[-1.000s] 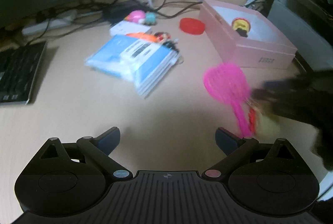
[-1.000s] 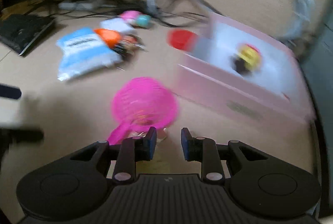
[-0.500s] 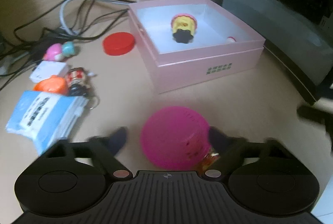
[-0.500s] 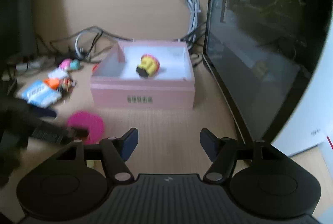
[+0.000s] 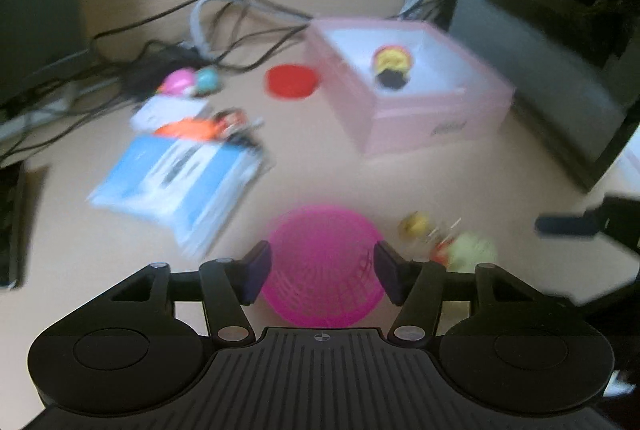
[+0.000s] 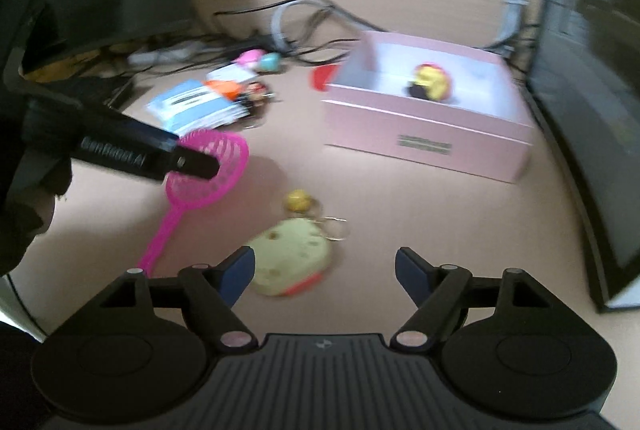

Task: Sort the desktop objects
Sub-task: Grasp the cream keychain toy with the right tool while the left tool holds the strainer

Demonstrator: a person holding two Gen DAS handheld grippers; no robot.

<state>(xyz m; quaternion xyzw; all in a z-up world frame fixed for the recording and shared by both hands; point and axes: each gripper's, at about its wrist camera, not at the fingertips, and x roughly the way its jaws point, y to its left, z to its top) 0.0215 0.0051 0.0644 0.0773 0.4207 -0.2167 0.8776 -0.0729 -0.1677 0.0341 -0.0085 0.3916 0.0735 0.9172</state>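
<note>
A pink mesh scoop (image 5: 324,270) lies on the desk with its round head between my left gripper's (image 5: 322,272) two fingers; the jaws stand at its sides, contact is blurred. It also shows in the right wrist view (image 6: 208,170) with its handle toward the camera. My right gripper (image 6: 324,276) is open and empty over a yellow plush keychain (image 6: 290,258). The open pink box (image 6: 424,138) holds a yellow and red figure (image 6: 432,86).
A blue tissue pack (image 5: 176,182), an orange toy (image 5: 188,128), a red lid (image 5: 291,80), pink and teal toys (image 5: 188,82) and tangled cables (image 5: 224,26) lie at the back. A dark monitor (image 6: 592,110) stands at the right.
My left gripper has narrowed around the scoop's head. My right gripper has swung down and left from the box toward the plush keychain, still open.
</note>
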